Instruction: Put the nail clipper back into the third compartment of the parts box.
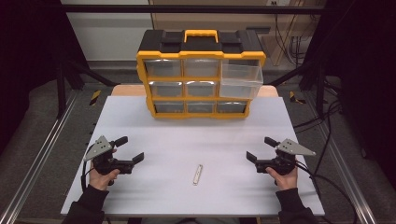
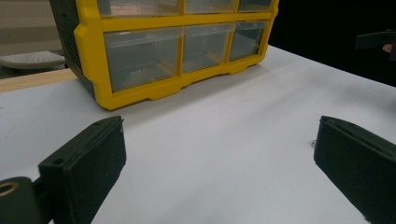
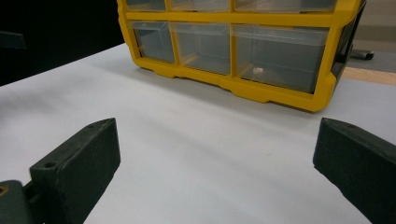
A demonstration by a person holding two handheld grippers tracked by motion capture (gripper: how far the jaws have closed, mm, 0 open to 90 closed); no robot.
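Note:
A yellow and black drawer cabinet (image 1: pixel 200 74) stands at the far middle of the white table (image 1: pixel 154 135), with clear drawers in three rows. Its top right drawer (image 1: pixel 240 80) is pulled out toward me. A small pale metal bar (image 1: pixel 198 174) lies flat near the front middle of the table. My left gripper (image 1: pixel 129 149) rests at the front left, open and empty, jaws pointing toward the middle. My right gripper (image 1: pixel 259 148) sits at the front right, open and empty as well. The cabinet's lower drawers (image 2: pixel 142 56) show ahead of the left jaws, and again (image 3: pixel 275 53) ahead of the right jaws.
Metal rails (image 1: pixel 32 163) run along both sides of the table. Black cables (image 1: pixel 322 135) trail on the floor at the right. A wooden board (image 1: pixel 126 90) lies under the cabinet's back. Bare white tabletop spreads between the two grippers and the cabinet.

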